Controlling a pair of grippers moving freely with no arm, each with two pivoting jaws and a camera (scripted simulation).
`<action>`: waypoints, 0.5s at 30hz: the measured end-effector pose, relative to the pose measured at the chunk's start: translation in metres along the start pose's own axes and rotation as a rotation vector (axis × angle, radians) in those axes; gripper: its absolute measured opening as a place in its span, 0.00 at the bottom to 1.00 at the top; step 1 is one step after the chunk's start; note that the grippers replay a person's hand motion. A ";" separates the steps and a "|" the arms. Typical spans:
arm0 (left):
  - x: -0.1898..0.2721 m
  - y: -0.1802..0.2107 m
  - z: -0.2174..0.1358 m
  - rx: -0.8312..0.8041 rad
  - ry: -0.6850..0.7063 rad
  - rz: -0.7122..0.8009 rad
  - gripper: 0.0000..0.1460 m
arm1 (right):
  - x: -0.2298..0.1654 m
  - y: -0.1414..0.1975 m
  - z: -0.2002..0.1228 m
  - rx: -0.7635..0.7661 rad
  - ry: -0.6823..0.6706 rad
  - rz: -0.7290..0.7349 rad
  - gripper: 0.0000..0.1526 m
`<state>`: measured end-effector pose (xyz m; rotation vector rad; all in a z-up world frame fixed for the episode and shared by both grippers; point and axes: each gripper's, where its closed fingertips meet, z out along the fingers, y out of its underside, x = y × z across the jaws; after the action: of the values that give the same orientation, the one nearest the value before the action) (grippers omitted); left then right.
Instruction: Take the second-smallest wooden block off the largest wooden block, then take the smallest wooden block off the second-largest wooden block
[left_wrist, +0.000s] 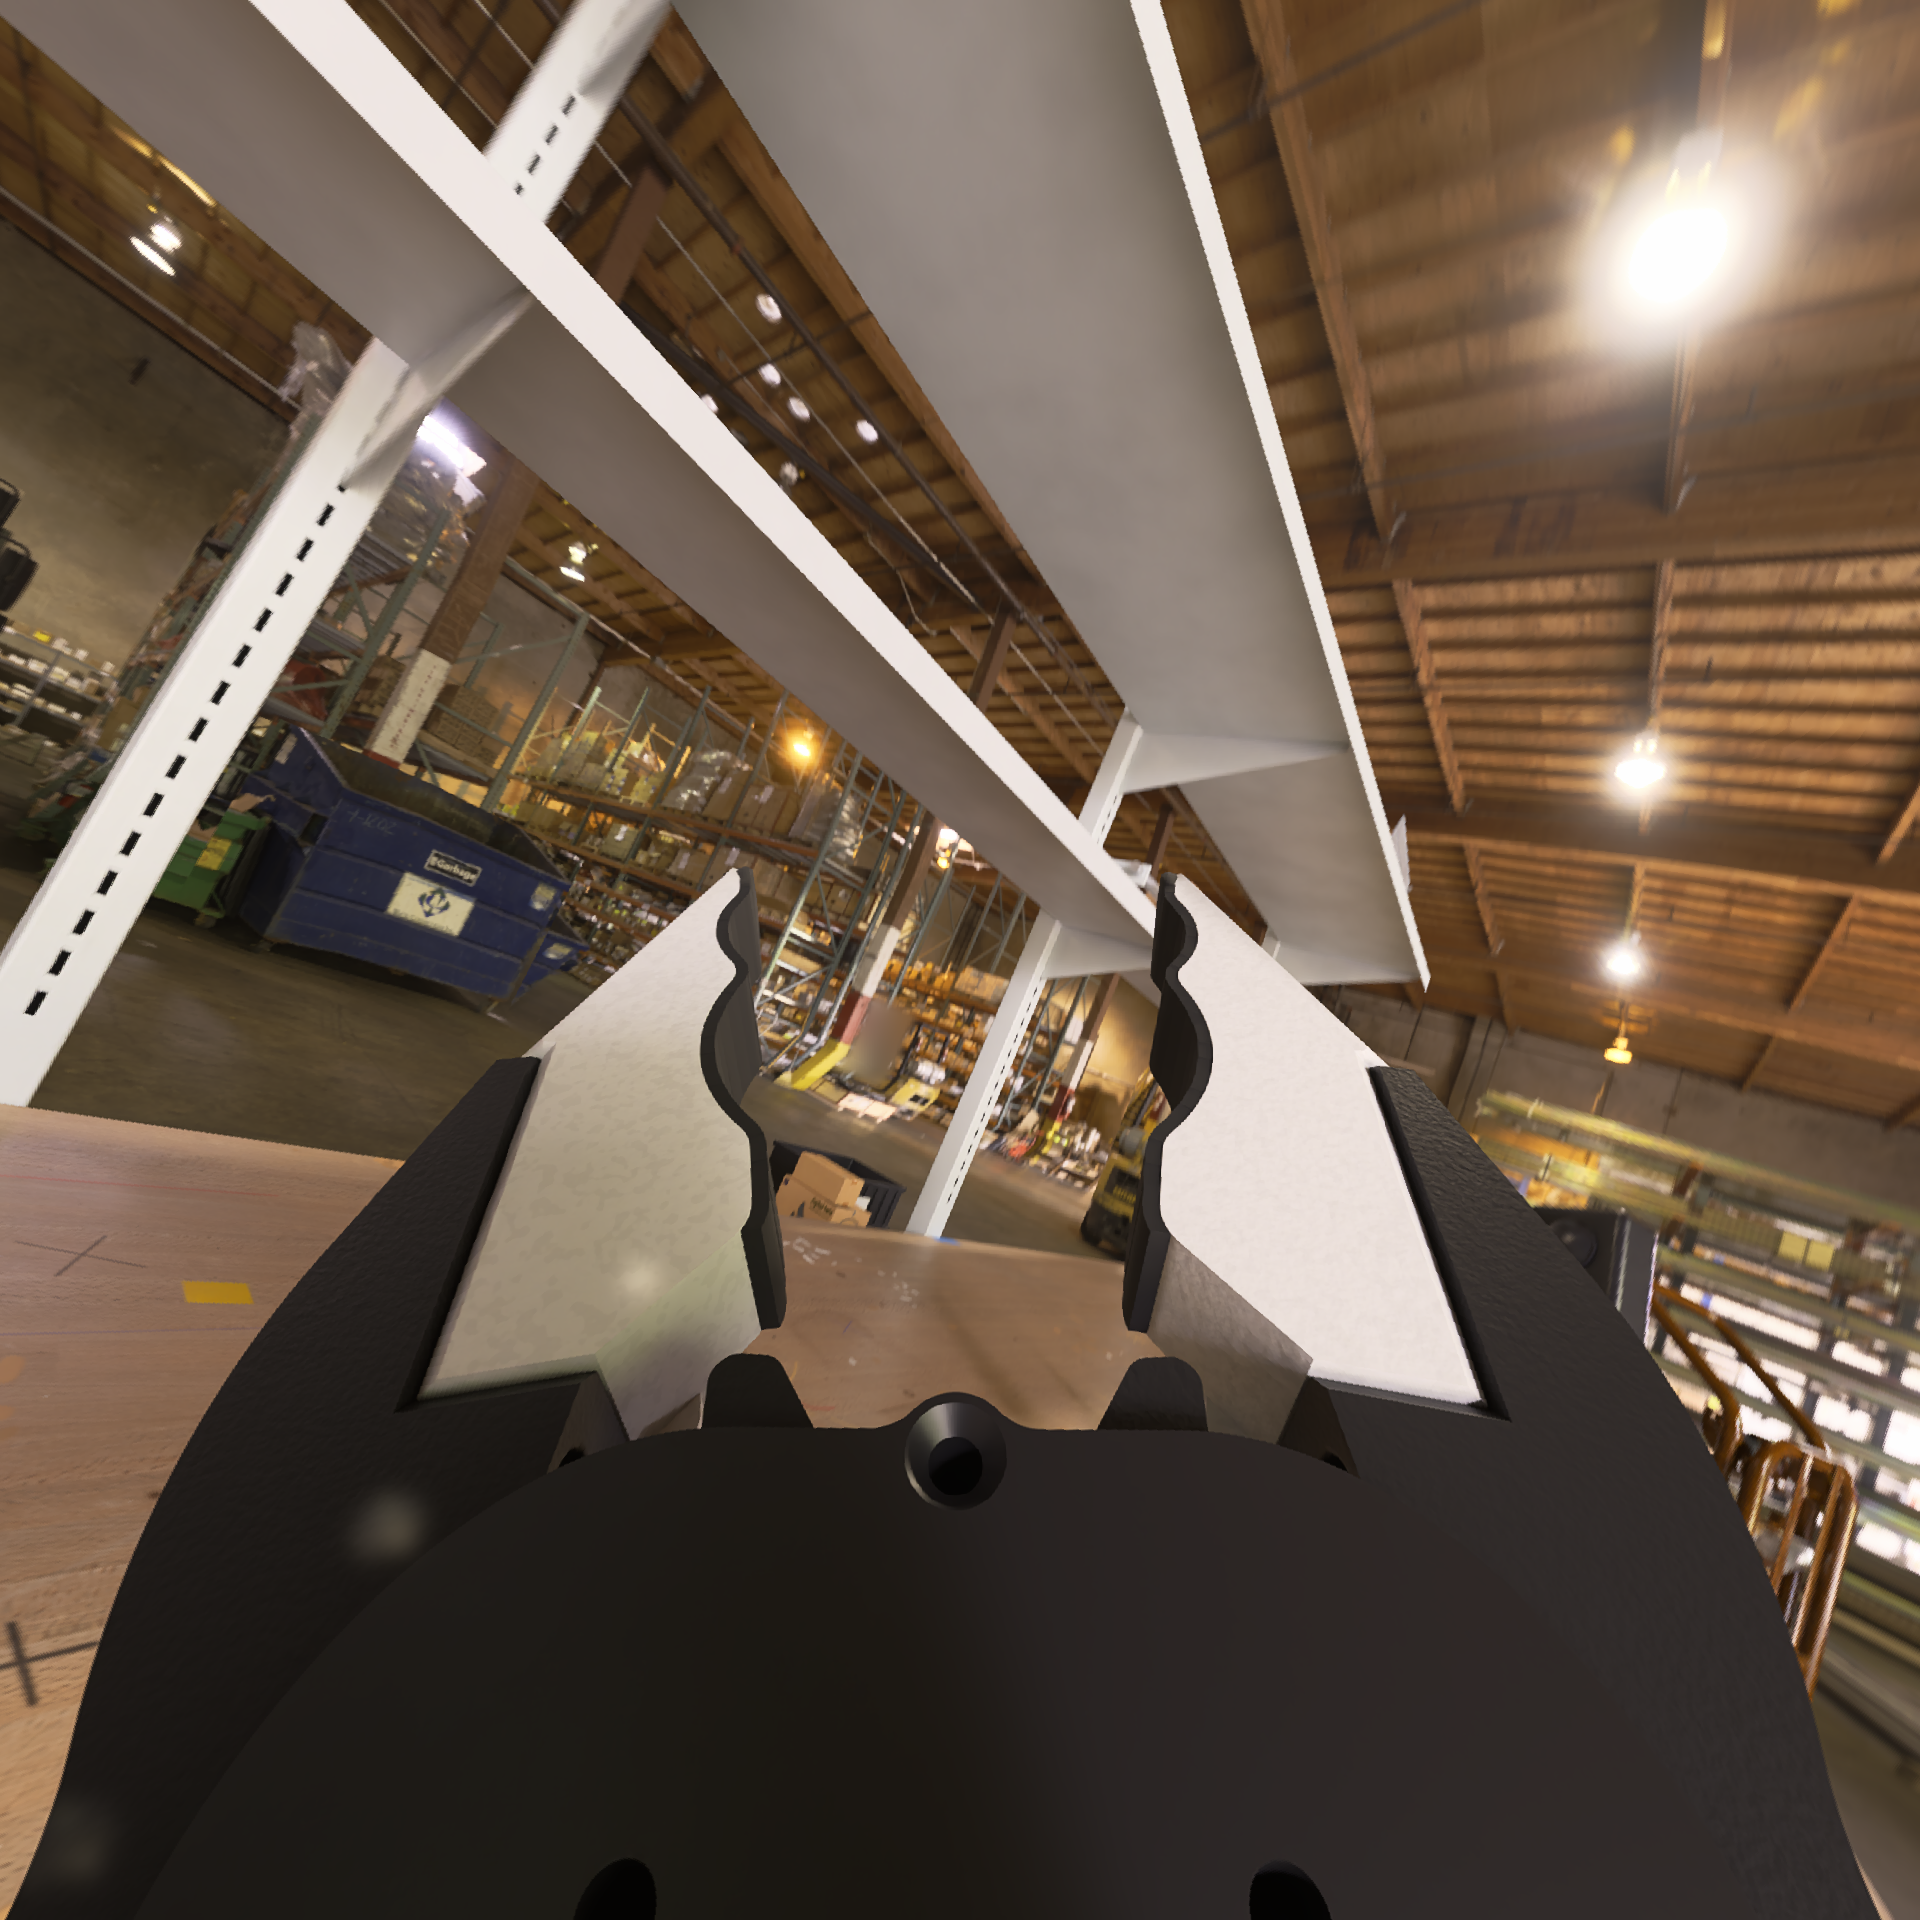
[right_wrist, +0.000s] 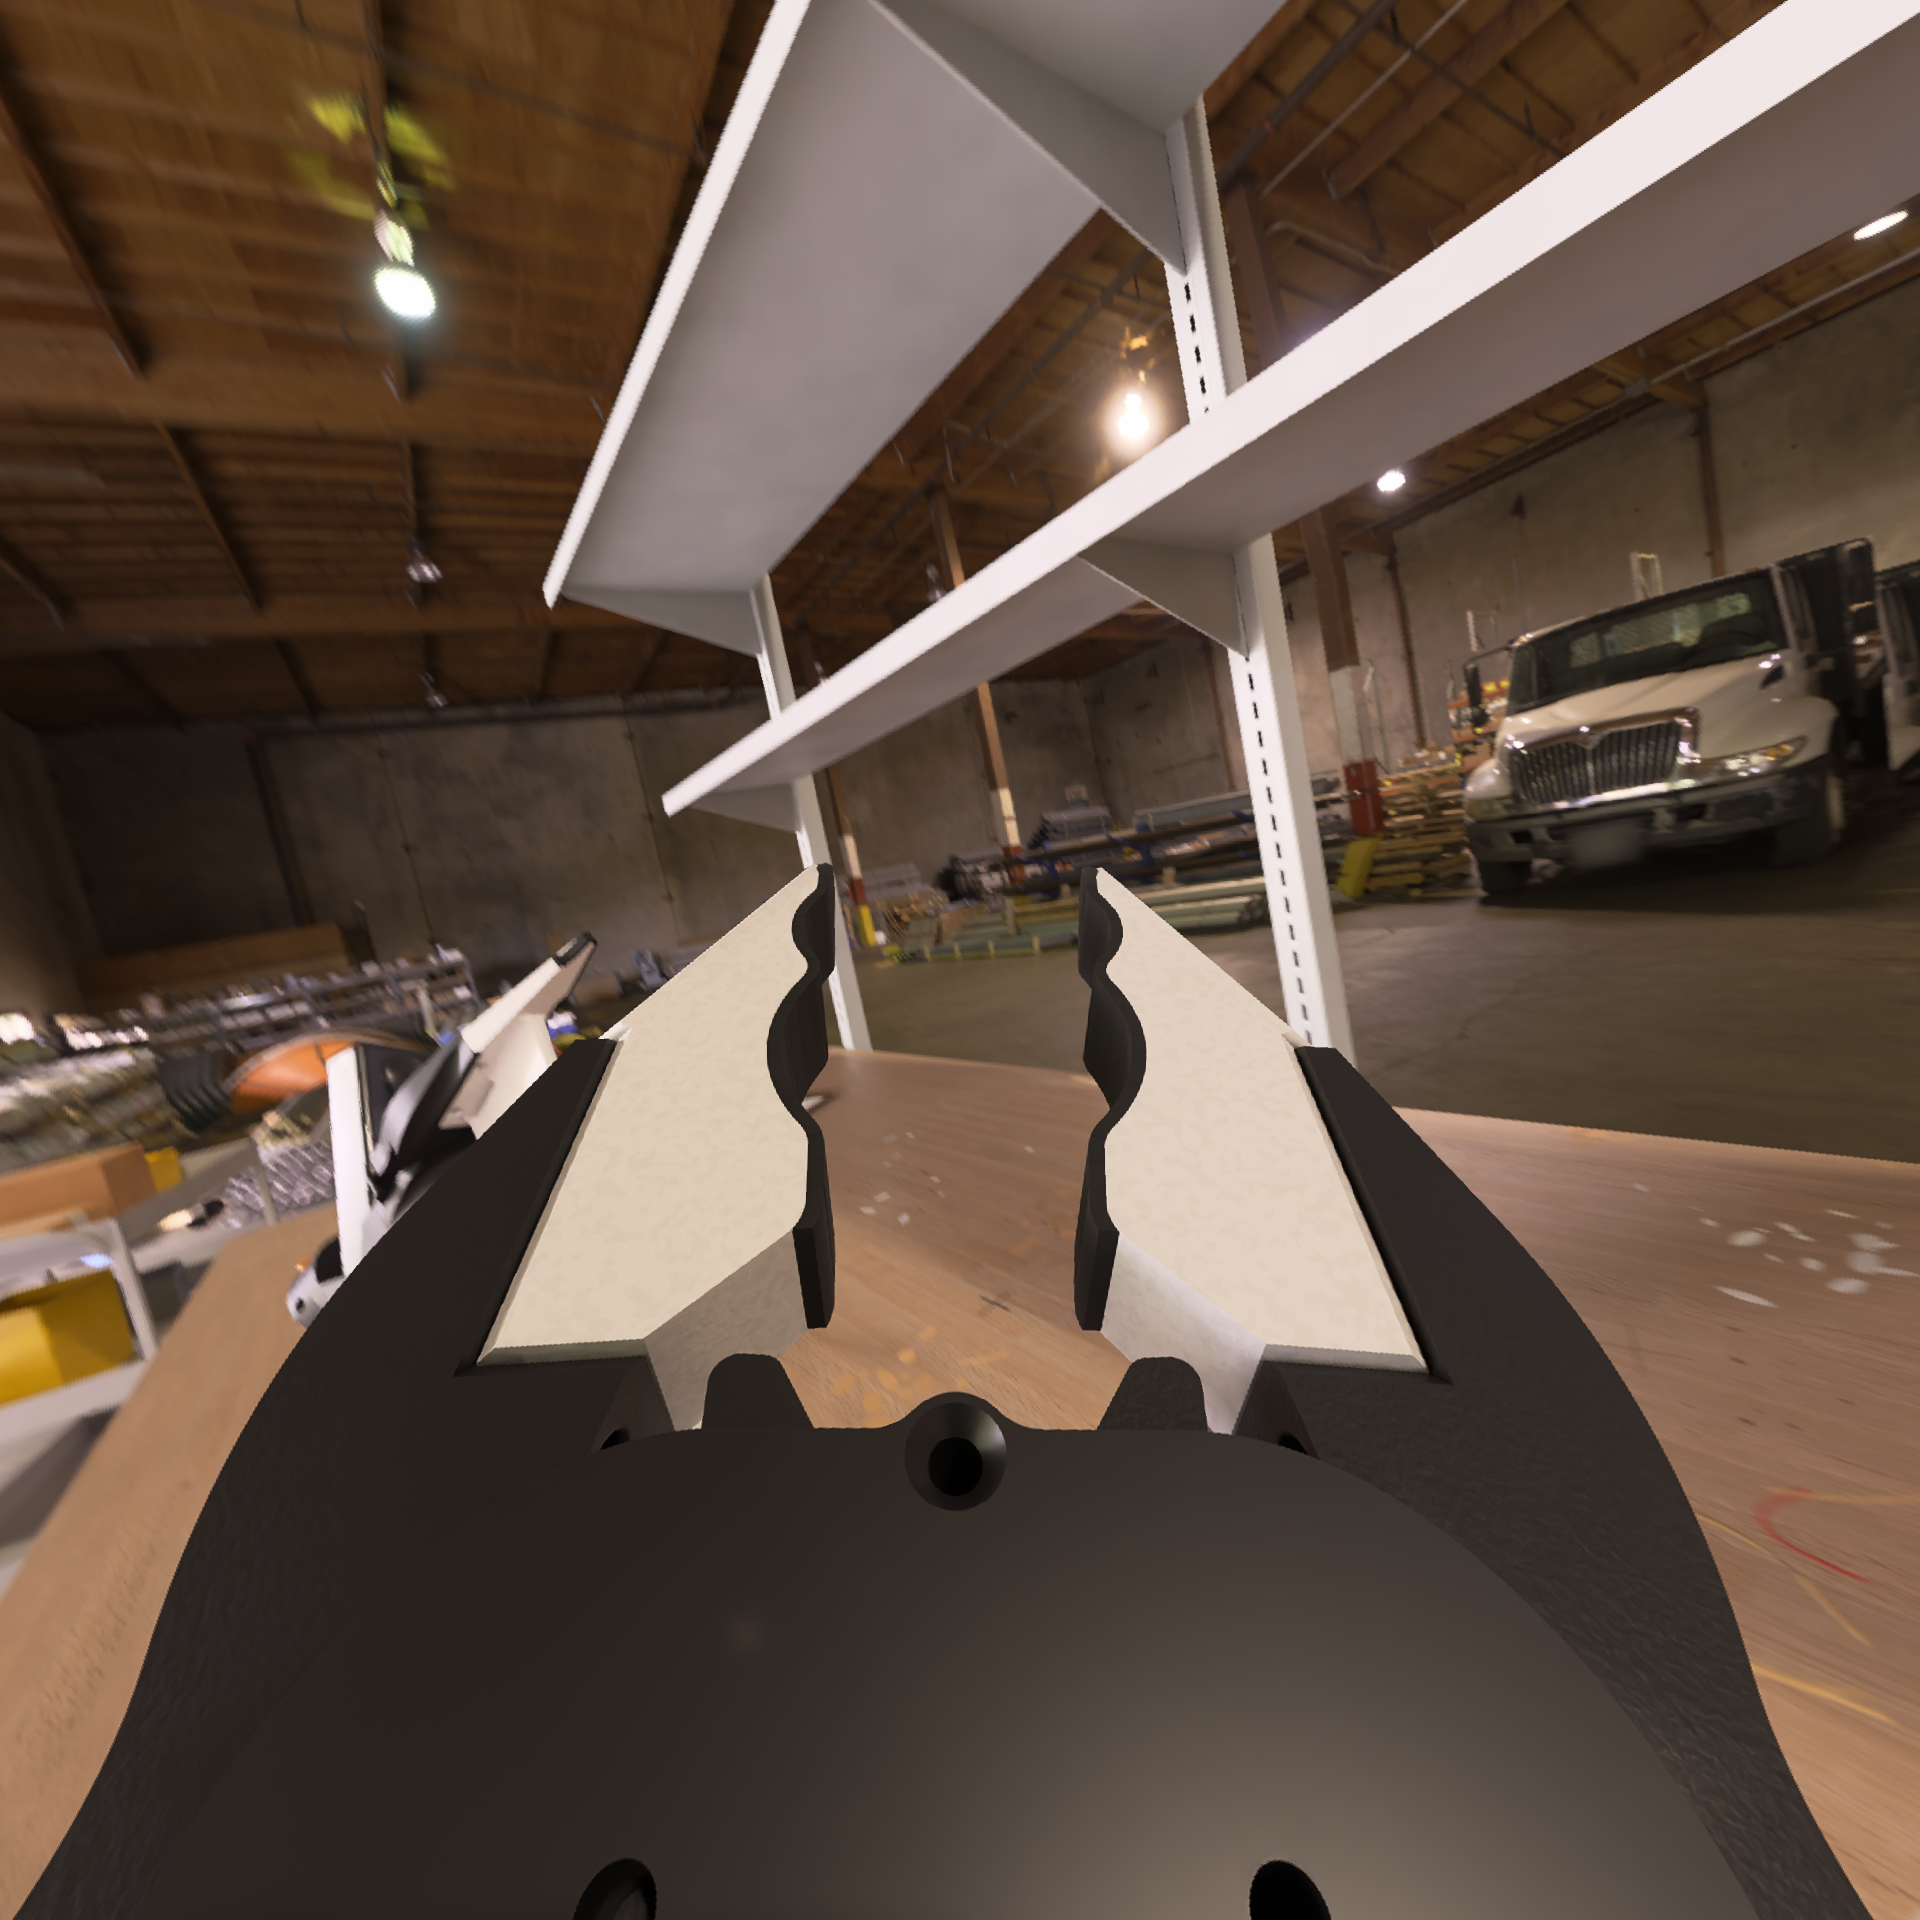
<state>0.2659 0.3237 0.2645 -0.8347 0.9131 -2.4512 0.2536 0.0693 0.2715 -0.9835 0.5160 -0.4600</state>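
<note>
1. Looking through the left wrist view, I see my left gripper (left_wrist: 956, 894) tilted upward with its jaws spread wide and nothing between them. Its white fingers (left_wrist: 623, 1122) carry wavy black pads. Below them lies the wooden tabletop (left_wrist: 208, 1247), marked with a small yellow patch (left_wrist: 218, 1291). A white shelf unit (left_wrist: 935, 520) rises above the table, its slotted post (left_wrist: 187, 748) at the left. Beyond it stand a blue dumpster (left_wrist: 395, 862) and warehouse racking. I cannot find any wooden block in this view.

2. Through the right wrist view, my right gripper (right_wrist: 956, 883) also points upward over the tabletop (right_wrist: 1558, 1299), jaws parted at a middling width, empty. The shelf unit (right_wrist: 1039, 644) stands at the table's far edge. My left gripper (right_wrist: 457, 1070) shows farther off at the left, above the table's edge. A white truck (right_wrist: 1642, 727) is parked in the background at the right. No wooden block shows here either, so I cannot tell where the blocks are.
</note>
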 end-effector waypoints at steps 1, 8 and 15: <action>0.002 0.004 0.001 -0.019 0.005 0.018 0.51 | 0.002 0.000 -0.004 -0.024 0.009 -0.024 0.31; 0.032 0.070 0.017 -0.411 0.155 0.174 0.00 | 0.032 -0.005 -0.083 -0.441 0.111 -0.386 0.00; 0.043 0.151 0.043 -0.752 0.223 0.265 0.00 | 0.125 -0.013 -0.242 -0.955 0.523 -0.504 0.07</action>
<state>0.2845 0.1740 0.2037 -0.5974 1.9494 -1.9820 0.2052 -0.1692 0.1479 -1.9490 1.0070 -0.9760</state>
